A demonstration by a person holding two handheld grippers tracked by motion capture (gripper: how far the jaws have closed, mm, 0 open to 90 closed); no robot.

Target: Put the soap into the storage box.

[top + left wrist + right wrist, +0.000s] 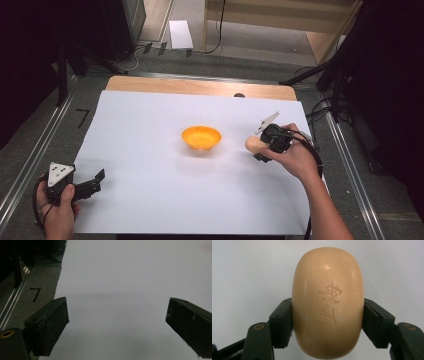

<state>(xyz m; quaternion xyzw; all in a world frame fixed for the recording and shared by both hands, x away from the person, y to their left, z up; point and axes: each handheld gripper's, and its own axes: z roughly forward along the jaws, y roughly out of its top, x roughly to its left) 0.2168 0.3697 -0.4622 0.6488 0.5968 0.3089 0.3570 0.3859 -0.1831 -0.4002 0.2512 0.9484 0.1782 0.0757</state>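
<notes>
While the right gripper [260,147] pinches a soap [253,144] by its two long sides, the bar sits off the sheet [150,125], just right of the bowl [201,137] and apart from it. Right gripper view: soap [328,302] is tan, oval, stamped mark on its face, pads [282,322] pressed against both flanks, bar sticking up past the jaws, white sheet [249,270] behind. Right hand [295,157] wraps the gripper body, cable looping round the wrist, grey plate poking up toward the far edge.

Bowl is orange, upright, near the sheet's middle, nothing seen inside but small holes or dimples in the bottom.

Left gripper [95,182] rests near the front left corner of the sheet, held by the left hand [57,210], grey three-cornered plate on top, well apart from bowl and soap. Left gripper view: jaws spread wide, nothing between them, pads [50,327] over bare sheet [120,290], a black "7" mark [35,293] on the grey floor beside the sheet's edge.

Wooden table [200,86] shows past the far end of the sheet
</notes>
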